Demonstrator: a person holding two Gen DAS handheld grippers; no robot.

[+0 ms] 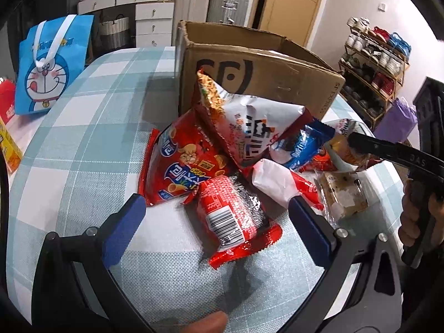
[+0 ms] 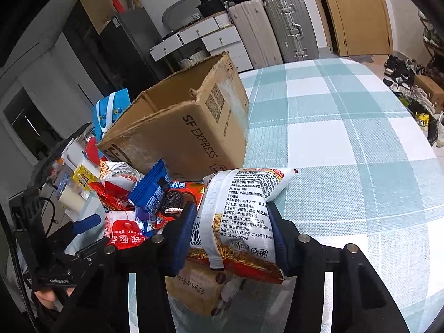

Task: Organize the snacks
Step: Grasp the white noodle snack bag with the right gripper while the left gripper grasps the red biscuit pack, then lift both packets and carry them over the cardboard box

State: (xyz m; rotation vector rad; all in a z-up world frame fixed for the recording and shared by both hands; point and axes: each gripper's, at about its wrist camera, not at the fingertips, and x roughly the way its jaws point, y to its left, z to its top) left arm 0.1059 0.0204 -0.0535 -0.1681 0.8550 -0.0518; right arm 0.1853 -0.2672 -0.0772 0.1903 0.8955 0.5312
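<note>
Snack packets (image 1: 236,161) heaped on the table (image 1: 83,138) just before the cardboard box (image 1: 249,66) (tote bag (image 1: 52,63) off left).

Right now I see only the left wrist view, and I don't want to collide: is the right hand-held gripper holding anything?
Observer: Yes. The right hand-held gripper is shut on a bag. Both pads press its sides, and its white printed back faces the camera.
Operator: Anything under it?
Observer: A brown packet lies on the table just below the bag.
Operator: Where is the box from there?
Observer: The box stands just beyond the bag, slightly left. The corner with the QR codes is turned toward the gripper.
</note>
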